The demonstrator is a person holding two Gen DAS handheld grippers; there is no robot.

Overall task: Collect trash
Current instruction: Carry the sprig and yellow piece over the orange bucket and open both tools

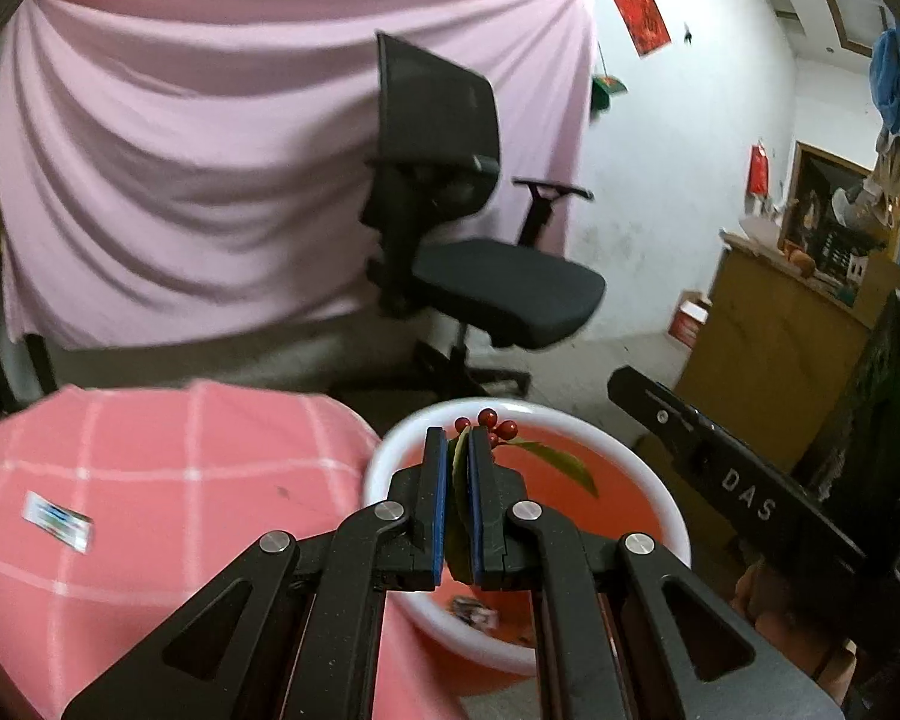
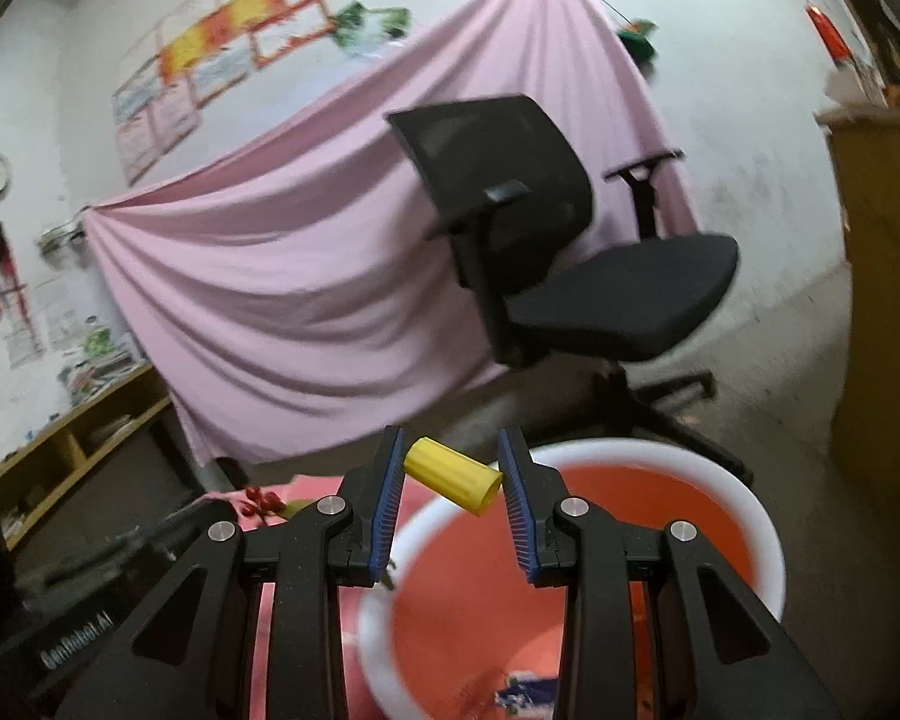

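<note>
My left gripper (image 1: 457,441) is shut on a sprig with green leaves and red berries (image 1: 491,423), held above a round bin with a white rim (image 1: 390,438) and a red inside. My right gripper (image 2: 450,450) is shut on a small yellow ridged cylinder (image 2: 453,476), its ends pressed between the blue pads, over the same bin's white rim (image 2: 750,510). A printed wrapper (image 2: 525,690) lies at the bin's bottom, also seen in the left wrist view as a wrapper (image 1: 474,612). The berries (image 2: 261,501) and the left gripper show at the lower left of the right wrist view.
A table with a pink checked cloth (image 1: 150,480) stands left of the bin, with a small packet (image 1: 57,521) on it. A black office chair (image 1: 450,240) stands behind, in front of a hanging pink sheet (image 1: 180,180). A wooden cabinet (image 1: 780,330) is at right.
</note>
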